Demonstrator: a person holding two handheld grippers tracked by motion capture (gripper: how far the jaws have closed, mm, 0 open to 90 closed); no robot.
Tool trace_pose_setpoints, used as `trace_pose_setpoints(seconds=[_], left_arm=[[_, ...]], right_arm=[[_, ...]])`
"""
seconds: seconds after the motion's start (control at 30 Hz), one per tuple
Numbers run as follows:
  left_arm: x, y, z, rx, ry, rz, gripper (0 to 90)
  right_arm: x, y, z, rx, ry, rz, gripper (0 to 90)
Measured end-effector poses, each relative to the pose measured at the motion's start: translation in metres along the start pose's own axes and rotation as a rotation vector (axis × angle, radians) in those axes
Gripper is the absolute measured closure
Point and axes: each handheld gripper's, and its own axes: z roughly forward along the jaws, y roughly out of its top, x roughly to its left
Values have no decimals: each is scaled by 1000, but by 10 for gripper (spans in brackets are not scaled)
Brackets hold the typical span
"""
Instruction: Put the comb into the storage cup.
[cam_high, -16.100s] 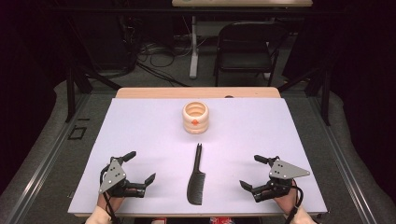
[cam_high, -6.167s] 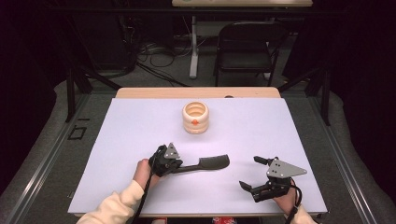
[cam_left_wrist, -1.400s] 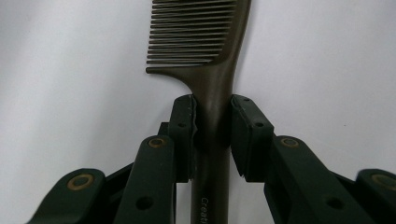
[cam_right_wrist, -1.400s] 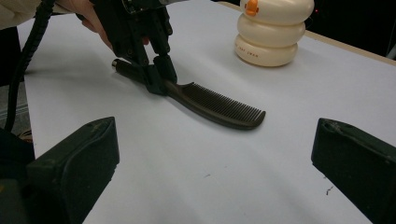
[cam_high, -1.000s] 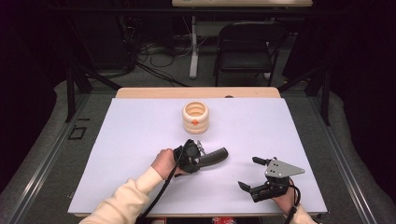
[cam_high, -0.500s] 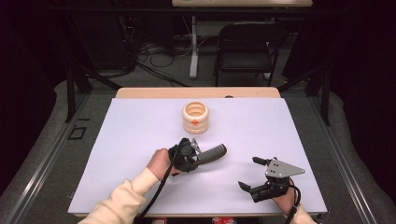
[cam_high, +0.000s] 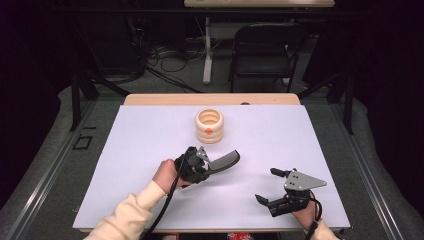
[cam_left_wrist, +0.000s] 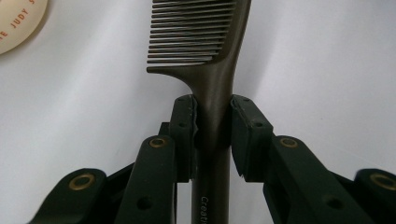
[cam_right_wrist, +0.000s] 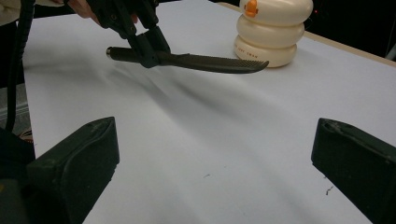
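Two grippers: near right, the right gripper (cam_high: 274, 192) rests wide open on the white table (cam_high: 300, 150). Left of centre, the left gripper (cam_high: 202, 167) clamps the black comb (cam_high: 225, 160) by its handle, lifted, teeth toward the far cream holder (cam_high: 209, 126). Advice: keep the comb level, approach slowly.

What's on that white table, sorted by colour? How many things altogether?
Black: 3 – comb, left gripper clamped on the comb's handle, right gripper with jaws apart
Cream: 1 – ringed pot
Total: 4
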Motion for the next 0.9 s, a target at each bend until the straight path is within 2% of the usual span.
trace_pose_setpoints(seconds=[0.5, 0.9], left_arm=[[2, -6, -6, -50, 5, -14, 720], [3, -7, -7, -65, 15, -13, 720]], right_arm=[[-1, 0, 0, 1, 3, 8, 0], [0, 1, -1, -1, 0, 2, 0]])
